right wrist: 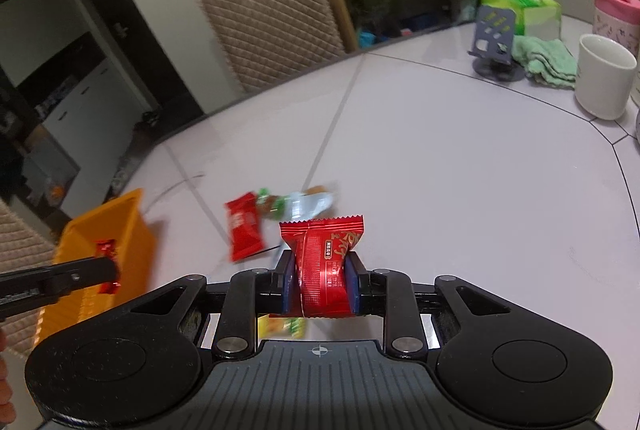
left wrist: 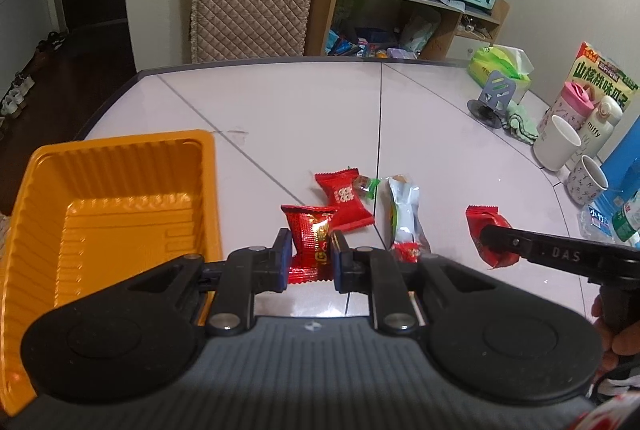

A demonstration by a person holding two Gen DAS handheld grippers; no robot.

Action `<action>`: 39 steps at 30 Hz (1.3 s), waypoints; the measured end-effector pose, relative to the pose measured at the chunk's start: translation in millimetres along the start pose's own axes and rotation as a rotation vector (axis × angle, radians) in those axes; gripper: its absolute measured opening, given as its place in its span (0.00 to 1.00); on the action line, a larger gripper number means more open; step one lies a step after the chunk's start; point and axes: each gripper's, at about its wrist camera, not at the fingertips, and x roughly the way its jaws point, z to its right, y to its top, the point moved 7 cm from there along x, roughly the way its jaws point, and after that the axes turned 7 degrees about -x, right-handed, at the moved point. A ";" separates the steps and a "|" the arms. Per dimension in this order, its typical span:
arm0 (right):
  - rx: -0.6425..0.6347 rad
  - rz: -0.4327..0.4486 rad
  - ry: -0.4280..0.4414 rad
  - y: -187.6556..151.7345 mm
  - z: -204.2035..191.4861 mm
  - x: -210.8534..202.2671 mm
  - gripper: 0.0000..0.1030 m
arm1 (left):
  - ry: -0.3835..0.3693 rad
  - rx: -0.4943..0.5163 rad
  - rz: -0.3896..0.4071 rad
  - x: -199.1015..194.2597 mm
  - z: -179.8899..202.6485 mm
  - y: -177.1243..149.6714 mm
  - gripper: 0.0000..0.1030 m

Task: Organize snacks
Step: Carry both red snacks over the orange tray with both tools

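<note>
So both tongs were busy at once: the left tongs [left wrist: 310, 250] were pinched on a shiny red snack packet [left wrist: 310, 244], held just off the worktop [left wrist: 280, 101] right beside the orange tray's [left wrist: 116, 173] near corner. The right tongs [right wrist: 320, 280] were clamped on another red packet [right wrist: 322, 262], squeezed hard enough that it bulged out above the pads, and that one sat well away from the tray, on its far right side. Left lying on the worktop, a little beyond the tray toward the middle, were a flat red candy packet [left wrist: 346, 203], a small green-ended candy [left wrist: 366, 185] touching its far corner, and a long silver wrapper [left wrist: 404, 213] just beside them. The tray itself looked bare inside from the left wrist view. Way off on the side opposite the tray there was a white mug [left wrist: 556, 141], a pink-lidded bottle [left wrist: 572, 105], a green cloth [left wrist: 520, 121] and a tissue pack [left wrist: 500, 63]. The right wrist view was pretty blurry, so the loose packets were smeared there.
</note>
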 end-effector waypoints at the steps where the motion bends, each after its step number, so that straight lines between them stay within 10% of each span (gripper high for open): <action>1: -0.005 0.000 0.009 -1.7 -6.3 -3.7 0.26 | -0.001 -0.004 0.002 -5.5 -2.3 -2.2 0.17; 25: -0.207 -0.092 0.326 -57.9 -183.4 -27.4 0.26 | 0.147 -0.155 0.051 -113.1 -117.9 -53.4 0.17; 39: -0.293 -0.099 0.358 -54.6 -229.5 -2.5 0.26 | 0.194 -0.191 0.068 -115.5 -151.7 -44.4 0.17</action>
